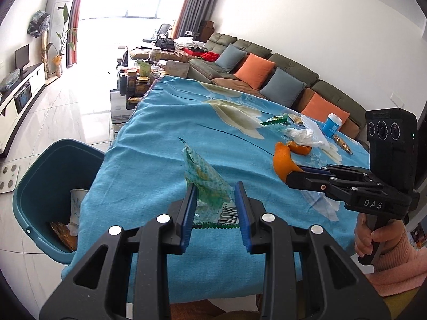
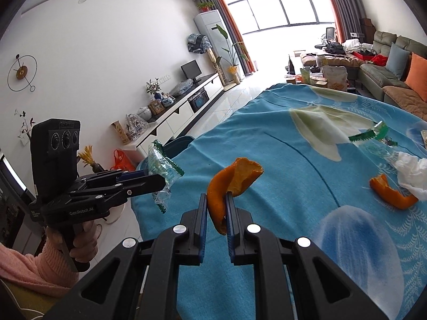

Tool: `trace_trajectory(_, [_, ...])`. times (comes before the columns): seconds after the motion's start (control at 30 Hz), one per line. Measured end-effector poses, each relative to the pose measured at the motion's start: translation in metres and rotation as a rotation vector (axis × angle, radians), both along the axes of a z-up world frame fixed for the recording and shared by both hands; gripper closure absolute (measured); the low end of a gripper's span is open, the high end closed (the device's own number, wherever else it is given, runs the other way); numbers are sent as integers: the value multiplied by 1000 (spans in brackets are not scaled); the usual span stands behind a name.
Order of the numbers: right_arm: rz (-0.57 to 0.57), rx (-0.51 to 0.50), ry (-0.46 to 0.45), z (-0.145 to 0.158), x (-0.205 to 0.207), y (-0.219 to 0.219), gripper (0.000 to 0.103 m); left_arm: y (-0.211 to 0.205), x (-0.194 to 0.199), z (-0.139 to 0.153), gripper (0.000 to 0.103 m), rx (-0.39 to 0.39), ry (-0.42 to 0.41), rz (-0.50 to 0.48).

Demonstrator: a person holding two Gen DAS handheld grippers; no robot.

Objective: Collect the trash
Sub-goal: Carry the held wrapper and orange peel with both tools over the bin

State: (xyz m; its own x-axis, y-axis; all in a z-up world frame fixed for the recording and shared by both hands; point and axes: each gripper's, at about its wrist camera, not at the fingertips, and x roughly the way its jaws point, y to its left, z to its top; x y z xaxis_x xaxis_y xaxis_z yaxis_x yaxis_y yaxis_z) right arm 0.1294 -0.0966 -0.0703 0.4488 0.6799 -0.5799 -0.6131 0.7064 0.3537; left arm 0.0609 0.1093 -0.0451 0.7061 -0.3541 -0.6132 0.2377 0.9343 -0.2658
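My left gripper (image 1: pixel 215 190) is shut on a clear green snack wrapper (image 1: pixel 205 178) and holds it above the blue cloth; it also shows in the right wrist view (image 2: pixel 162 169). My right gripper (image 2: pixel 216 200) is shut on an orange peel (image 2: pixel 232 181), lifted off the table; the peel also shows in the left wrist view (image 1: pixel 283 164). A teal trash bin (image 1: pixel 40 186) stands on the floor at the table's left edge, with paper and a wrapper inside. More trash lies on the table: a second peel (image 2: pixel 392 192), a white tissue (image 2: pixel 412 170) and another green wrapper (image 2: pixel 373 136).
The table carries a blue flowered cloth (image 1: pixel 165 122). A blue-and-white tub (image 1: pixel 332 125) and a gold tube (image 1: pixel 343 144) lie at its far right. A sofa with cushions (image 1: pixel 253 70) runs behind, and a cluttered coffee table (image 1: pixel 138 80) stands beyond the far end.
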Motion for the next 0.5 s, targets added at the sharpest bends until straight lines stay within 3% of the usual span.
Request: trace_trajectory(0.5, [145, -13, -6, 9, 7, 64, 91, 63, -10, 3, 74, 14, -12, 148])
